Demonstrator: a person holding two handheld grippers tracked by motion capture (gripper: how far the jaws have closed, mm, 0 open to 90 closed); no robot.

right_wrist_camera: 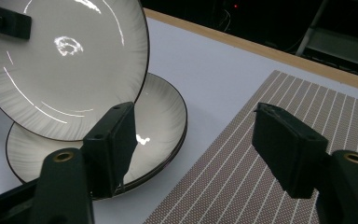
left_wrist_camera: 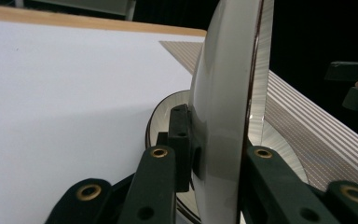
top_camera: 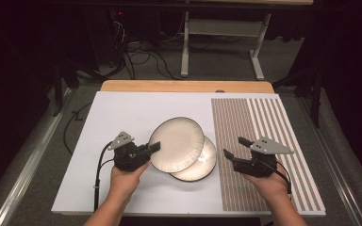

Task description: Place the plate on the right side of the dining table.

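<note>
Two white plates with thin dark rims lie mid-table. The upper plate (top_camera: 176, 141) (left_wrist_camera: 223, 107) (right_wrist_camera: 74, 60) is raised and tilted over the lower plate (top_camera: 202, 165) (left_wrist_camera: 165, 116) (right_wrist_camera: 163, 121), which rests flat on the white board. My left gripper (top_camera: 154, 146) (left_wrist_camera: 219, 154) is shut on the upper plate's left rim, one pad (left_wrist_camera: 182, 140) on each face. My right gripper (top_camera: 234, 147) (right_wrist_camera: 200, 144) hovers open just right of the plates, over the edge of a striped placemat (top_camera: 264, 122) (right_wrist_camera: 307, 102), with nothing between its jaws.
The white board (top_camera: 122, 113) covers a wooden table, whose far edge (top_camera: 184, 86) shows beyond it. The placemat takes up the right third of the board. A metal frame (top_camera: 221, 28) and cables stand on the floor behind.
</note>
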